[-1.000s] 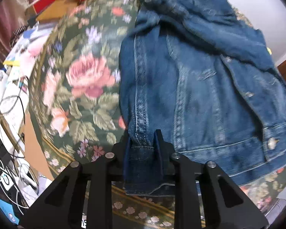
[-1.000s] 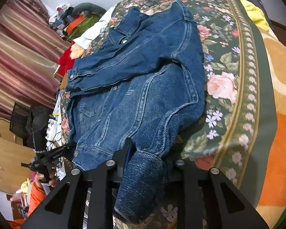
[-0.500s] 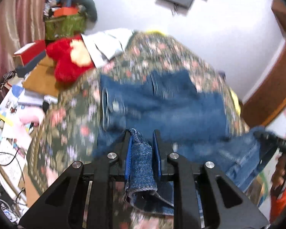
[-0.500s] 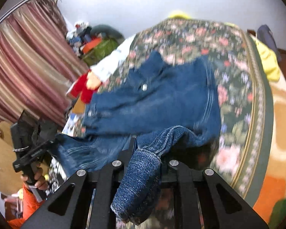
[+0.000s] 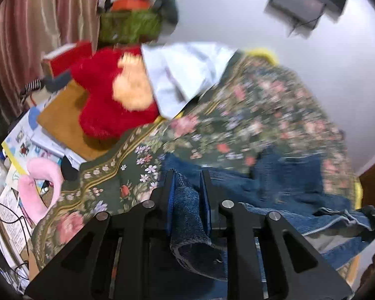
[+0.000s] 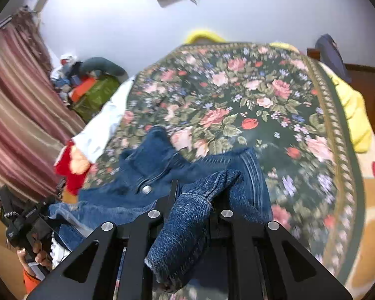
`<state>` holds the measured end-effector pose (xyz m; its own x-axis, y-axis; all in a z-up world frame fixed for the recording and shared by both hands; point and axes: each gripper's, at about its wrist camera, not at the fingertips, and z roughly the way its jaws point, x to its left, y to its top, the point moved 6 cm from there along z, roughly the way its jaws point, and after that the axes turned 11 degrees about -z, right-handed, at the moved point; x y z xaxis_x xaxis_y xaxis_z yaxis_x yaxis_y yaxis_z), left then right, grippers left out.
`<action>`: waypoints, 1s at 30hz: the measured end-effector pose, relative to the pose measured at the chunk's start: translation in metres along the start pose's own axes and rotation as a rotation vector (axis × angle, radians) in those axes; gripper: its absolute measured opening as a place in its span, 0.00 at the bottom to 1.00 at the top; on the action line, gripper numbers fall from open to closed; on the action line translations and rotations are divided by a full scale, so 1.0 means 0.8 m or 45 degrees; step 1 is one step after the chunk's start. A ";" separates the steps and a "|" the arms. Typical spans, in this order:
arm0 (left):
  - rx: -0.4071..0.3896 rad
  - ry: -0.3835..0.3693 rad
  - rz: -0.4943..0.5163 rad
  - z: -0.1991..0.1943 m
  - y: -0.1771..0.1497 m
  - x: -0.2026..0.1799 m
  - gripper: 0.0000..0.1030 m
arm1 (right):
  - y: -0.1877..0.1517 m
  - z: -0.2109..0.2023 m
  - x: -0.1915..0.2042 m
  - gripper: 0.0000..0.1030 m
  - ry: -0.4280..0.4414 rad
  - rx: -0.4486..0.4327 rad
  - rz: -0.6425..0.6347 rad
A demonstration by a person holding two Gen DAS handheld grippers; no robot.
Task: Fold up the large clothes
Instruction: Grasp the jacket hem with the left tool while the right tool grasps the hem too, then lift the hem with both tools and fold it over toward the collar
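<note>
A blue denim jacket point(image 5: 290, 187) hangs between both grippers above the floral bedspread point(image 5: 250, 115). My left gripper point(image 5: 187, 190) is shut on a denim hem corner that drapes back over it. My right gripper point(image 6: 195, 200) is shut on another thick denim fold point(image 6: 187, 227), with the collar and a metal button point(image 6: 145, 189) to its left. The jacket's upper part still rests on the bedspread point(image 6: 237, 105). The left hand and its gripper point(image 6: 25, 222) show at the lower left of the right wrist view.
A red plush toy point(image 5: 107, 95) and a white cloth point(image 5: 182, 75) lie at the bed's left edge. Papers, cables and a pink neck pillow point(image 5: 37, 190) litter the floor. A yellow blanket point(image 6: 355, 110) lies on the right. Striped curtains point(image 6: 17, 115) hang left.
Both grippers have lifted the jacket's bottom edge off the bed and carried it up and forward towards the collar. The views now tilt up to show the wall.
</note>
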<state>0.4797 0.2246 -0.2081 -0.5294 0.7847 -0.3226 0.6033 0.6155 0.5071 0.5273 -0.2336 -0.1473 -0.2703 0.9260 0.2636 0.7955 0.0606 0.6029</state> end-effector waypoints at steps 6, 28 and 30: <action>0.037 0.237 0.116 0.095 -0.024 0.012 0.22 | -0.013 0.111 -0.028 0.13 -0.090 0.138 0.021; -0.051 0.244 0.437 0.014 -0.028 -0.012 0.51 | -0.050 -0.048 -0.086 0.17 -0.241 0.150 -0.188; -0.076 0.199 0.471 -0.013 -0.036 -0.017 0.52 | -0.056 -0.067 -0.072 0.17 -0.247 0.133 -0.262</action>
<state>0.4633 0.1952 -0.2096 -0.3702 0.9289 0.0136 0.7367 0.2846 0.6135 0.4783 -0.3095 -0.1495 -0.3310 0.9436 -0.0106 0.7892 0.2829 0.5451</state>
